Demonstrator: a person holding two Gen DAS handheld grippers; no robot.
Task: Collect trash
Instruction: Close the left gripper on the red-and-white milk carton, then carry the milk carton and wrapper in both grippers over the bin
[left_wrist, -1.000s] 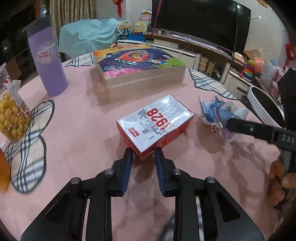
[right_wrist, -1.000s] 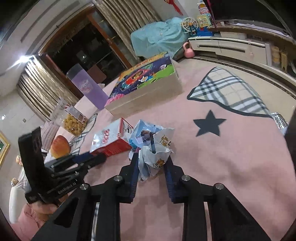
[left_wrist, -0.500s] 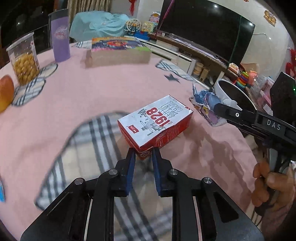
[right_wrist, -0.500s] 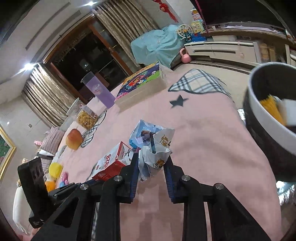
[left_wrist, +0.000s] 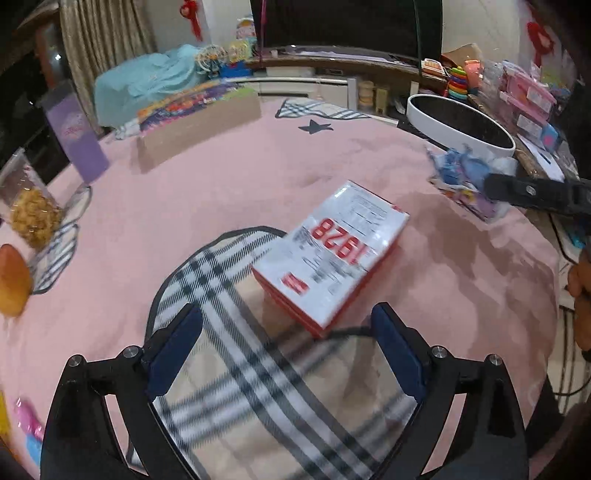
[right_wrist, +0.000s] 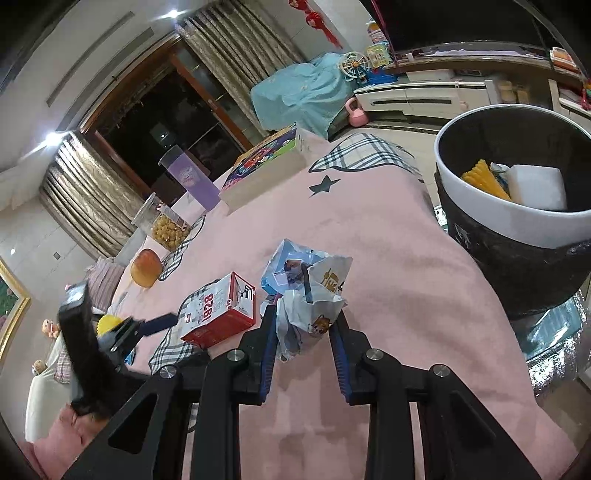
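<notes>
A red and white carton marked 1928 (left_wrist: 332, 254) lies on the pink tablecloth (left_wrist: 221, 184), just ahead of my left gripper (left_wrist: 288, 332), which is open and empty. The carton also shows in the right wrist view (right_wrist: 218, 314). My right gripper (right_wrist: 304, 325) is shut on a crumpled blue and white wrapper (right_wrist: 306, 295), held above the cloth near the table's edge. The wrapper shows in the left wrist view (left_wrist: 461, 177). A white-rimmed black trash bin (right_wrist: 517, 221) stands to the right of it, with a yellow piece and a white block inside.
A puzzle box (left_wrist: 199, 110), a purple tumbler (left_wrist: 74, 136), a jar of yellow snacks (left_wrist: 29, 210) and an orange fruit (left_wrist: 13, 280) stand on the far and left side of the table. The bin rim (left_wrist: 458, 125) is beyond the table's right edge.
My left gripper opened and let go of the carton, which now lies on the cloth. My right gripper carried the wrapper closer to the bin.
</notes>
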